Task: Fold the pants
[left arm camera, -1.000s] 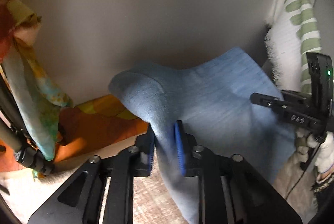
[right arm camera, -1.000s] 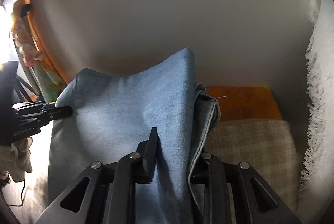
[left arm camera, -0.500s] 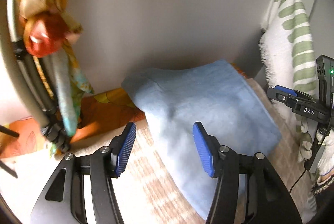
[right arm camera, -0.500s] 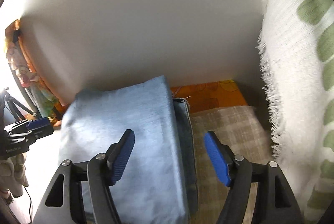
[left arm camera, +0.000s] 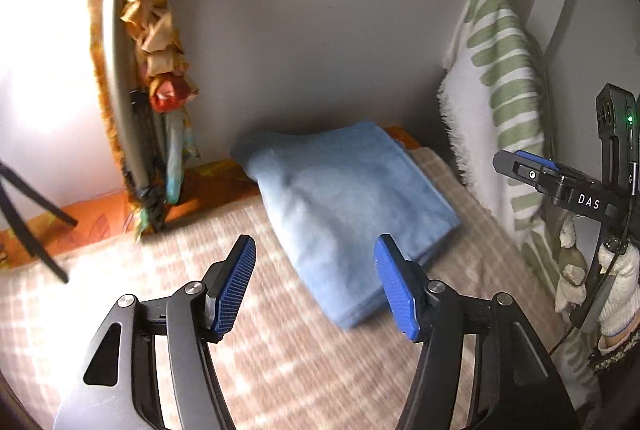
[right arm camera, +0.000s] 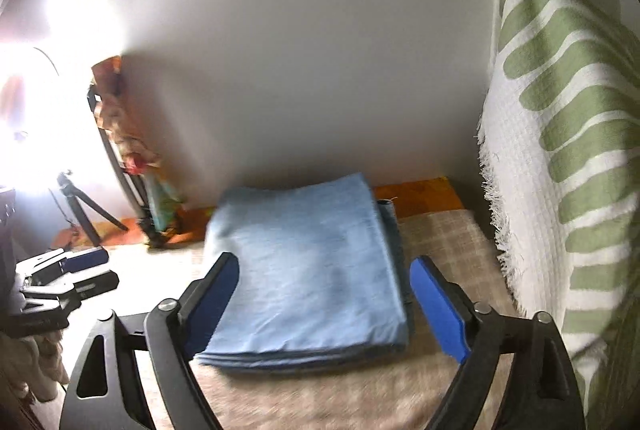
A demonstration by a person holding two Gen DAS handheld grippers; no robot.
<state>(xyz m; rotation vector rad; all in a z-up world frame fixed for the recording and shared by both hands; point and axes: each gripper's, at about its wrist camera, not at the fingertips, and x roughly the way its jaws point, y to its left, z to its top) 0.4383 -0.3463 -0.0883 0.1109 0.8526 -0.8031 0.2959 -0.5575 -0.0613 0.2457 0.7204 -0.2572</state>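
Now a pair of light blue pants (right arm camera: 308, 270) lies folded into a thick, layered rectangle on a beige checked blanket (right arm camera: 440, 242), with its far edge close to a plain white wall (right arm camera: 300, 49). Seen from the right wrist, the stacked fold edges face the near side and the top surface looks mostly smooth.

Both grippers hang above the blanket and neither touches the cloth. On the left gripper (left arm camera: 316, 286) the two blue-padded fingers stand spread; its jaws have just been opening, and nothing sits between them. It hovers over the near left corner of the pants. On the right gripper (right arm camera: 324, 306) the fingers stand spread wider, having also just been opening, and they frame the near part of the folded pants from above without pressing on them.

An orange patterned cloth (left arm camera: 100, 218) runs along the foot of the wall behind the blanket. At the far left, a dark stand (left arm camera: 120, 89) wrapped in a colourful scarf (left arm camera: 160, 41) leans upright. On the right, a white fringed throw with green stripes (right arm camera: 560, 149) hangs down beside the blanket.
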